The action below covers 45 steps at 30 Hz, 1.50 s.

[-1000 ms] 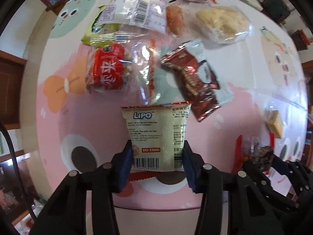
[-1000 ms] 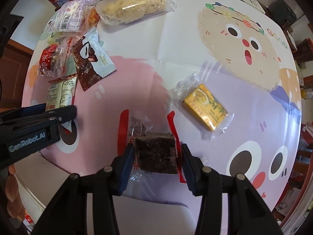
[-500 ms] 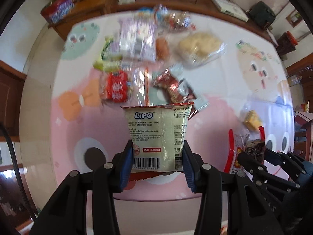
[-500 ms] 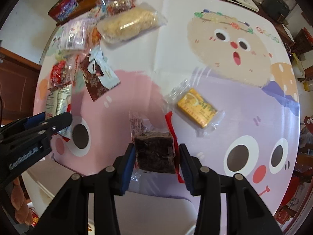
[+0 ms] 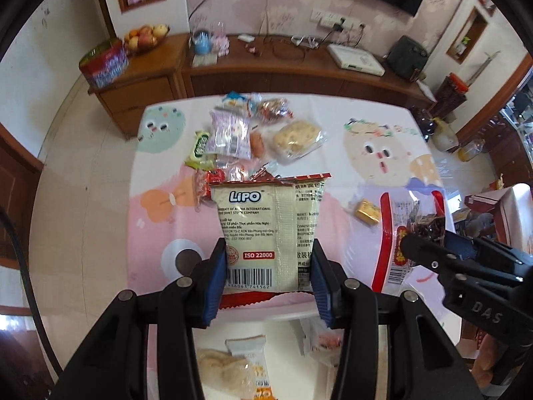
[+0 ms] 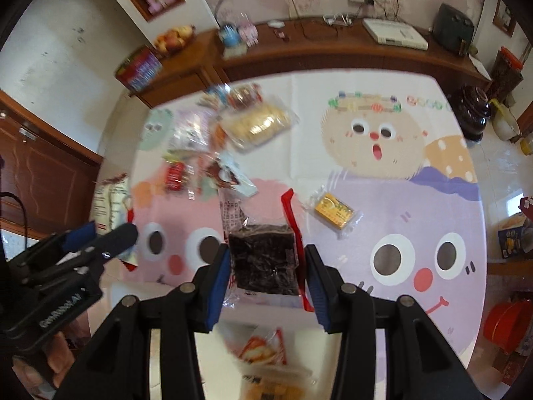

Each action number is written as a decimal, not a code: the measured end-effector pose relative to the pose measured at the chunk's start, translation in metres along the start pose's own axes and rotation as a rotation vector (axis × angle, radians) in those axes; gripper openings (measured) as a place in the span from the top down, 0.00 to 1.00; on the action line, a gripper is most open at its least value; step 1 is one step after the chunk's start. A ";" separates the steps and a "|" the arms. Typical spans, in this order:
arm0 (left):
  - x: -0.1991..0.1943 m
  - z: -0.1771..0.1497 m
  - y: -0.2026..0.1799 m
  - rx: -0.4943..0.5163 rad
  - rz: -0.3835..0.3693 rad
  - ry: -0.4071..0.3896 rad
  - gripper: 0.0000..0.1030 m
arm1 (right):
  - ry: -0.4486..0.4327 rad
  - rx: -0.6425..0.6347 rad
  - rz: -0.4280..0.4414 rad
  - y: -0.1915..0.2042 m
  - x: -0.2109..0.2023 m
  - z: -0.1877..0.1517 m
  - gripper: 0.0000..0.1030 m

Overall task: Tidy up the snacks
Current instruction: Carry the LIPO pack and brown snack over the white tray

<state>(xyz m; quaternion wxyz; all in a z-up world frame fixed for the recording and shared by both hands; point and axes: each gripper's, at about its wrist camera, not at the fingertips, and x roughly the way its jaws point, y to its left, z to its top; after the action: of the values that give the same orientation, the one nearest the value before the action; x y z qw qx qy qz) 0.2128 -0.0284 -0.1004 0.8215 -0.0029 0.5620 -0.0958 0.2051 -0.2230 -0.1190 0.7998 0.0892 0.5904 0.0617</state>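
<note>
My left gripper (image 5: 269, 263) is shut on a cream Lipo packet (image 5: 266, 230) and holds it high above the near edge of the cartoon-print table (image 5: 383, 153). My right gripper (image 6: 265, 268) is shut on a clear red-edged packet of dark snack (image 6: 265, 261), also lifted; that packet shows in the left wrist view (image 5: 419, 230) too. A yellow wrapped bar (image 6: 334, 211) lies alone on the table. A pile of snack packets (image 5: 246, 136) lies at the far left.
More snack packets (image 5: 233, 366) lie below the table's near edge, under both grippers. A wooden sideboard (image 5: 299, 63) with a fruit bowl (image 5: 145, 35), a red tin (image 5: 104, 63) and a white box (image 5: 354, 58) stands behind the table.
Both grippers have risen and pulled back toward the near table edge, each carrying its packet. The table looks smaller and the room's back wall has come into view.
</note>
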 end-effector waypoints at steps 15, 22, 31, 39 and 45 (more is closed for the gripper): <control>-0.101 -0.075 0.001 0.057 0.001 -0.158 0.57 | -0.165 -0.081 0.042 0.056 -0.104 -0.079 0.57; -0.121 -0.115 -0.002 0.083 0.034 -0.207 0.57 | -0.235 -0.105 -0.005 0.072 -0.124 -0.120 0.57; -0.117 -0.153 -0.012 0.141 0.100 -0.219 0.56 | -0.235 -0.090 -0.094 0.073 -0.115 -0.162 0.57; -0.107 -0.166 -0.015 0.142 0.075 -0.163 0.56 | -0.200 -0.061 -0.146 0.067 -0.104 -0.181 0.57; -0.096 -0.173 -0.018 0.140 0.058 -0.112 0.56 | -0.171 -0.042 -0.150 0.065 -0.098 -0.189 0.57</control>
<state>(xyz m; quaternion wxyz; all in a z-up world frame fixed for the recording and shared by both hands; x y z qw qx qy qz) 0.0164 -0.0126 -0.0735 0.8524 0.0653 0.5068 -0.1109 -0.0036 -0.1668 -0.0675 0.8512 0.0332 0.5238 0.0062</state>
